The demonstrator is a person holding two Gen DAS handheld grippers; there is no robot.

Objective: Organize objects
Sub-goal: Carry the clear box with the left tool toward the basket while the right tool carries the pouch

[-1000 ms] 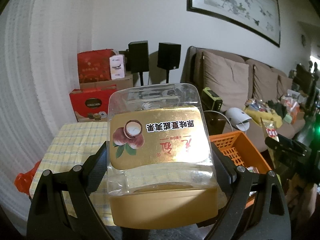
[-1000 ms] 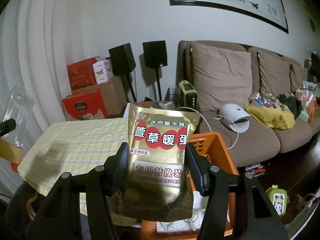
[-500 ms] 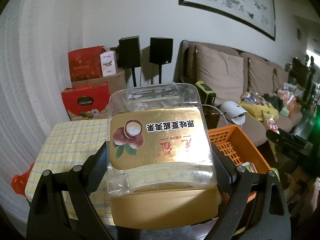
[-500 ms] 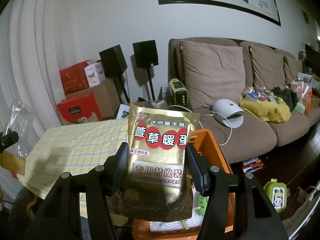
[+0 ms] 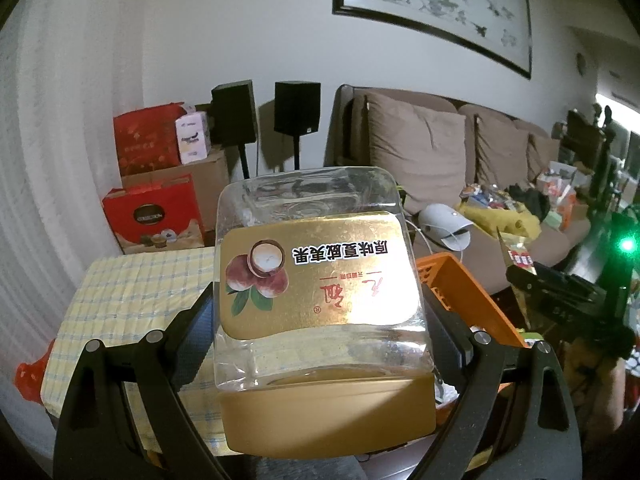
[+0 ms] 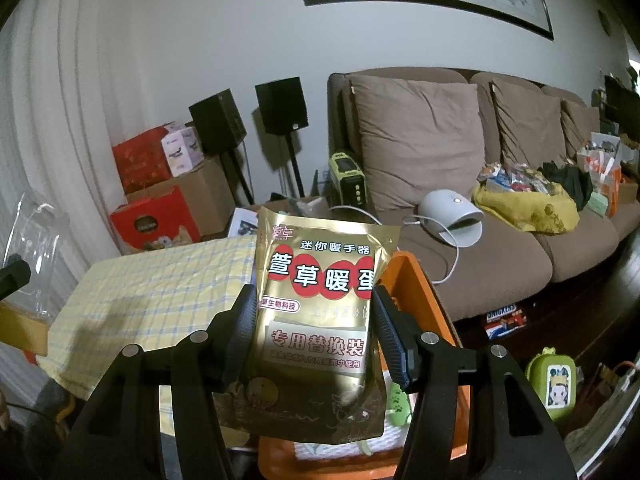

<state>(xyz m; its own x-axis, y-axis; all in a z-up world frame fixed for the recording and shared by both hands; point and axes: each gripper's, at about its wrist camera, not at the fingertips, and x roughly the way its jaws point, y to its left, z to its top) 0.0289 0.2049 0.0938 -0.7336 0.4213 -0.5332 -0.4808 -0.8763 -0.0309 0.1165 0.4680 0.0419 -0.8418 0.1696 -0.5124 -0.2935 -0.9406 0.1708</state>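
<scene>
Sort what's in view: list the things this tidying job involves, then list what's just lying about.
In the job: clear jar in left gripper; gold pouch in right gripper; orange basket; checked tablecloth.

Lying about: sofa; speakers; red boxes; painting.

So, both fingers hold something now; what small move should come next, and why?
Probably carry the left gripper, shut on the clear jar, forward and lower it onto the checked tablecloth. The jar is held inverted above the table edge, the cloth ahead looks bare, and the right gripper holds the gold pouch.
</scene>
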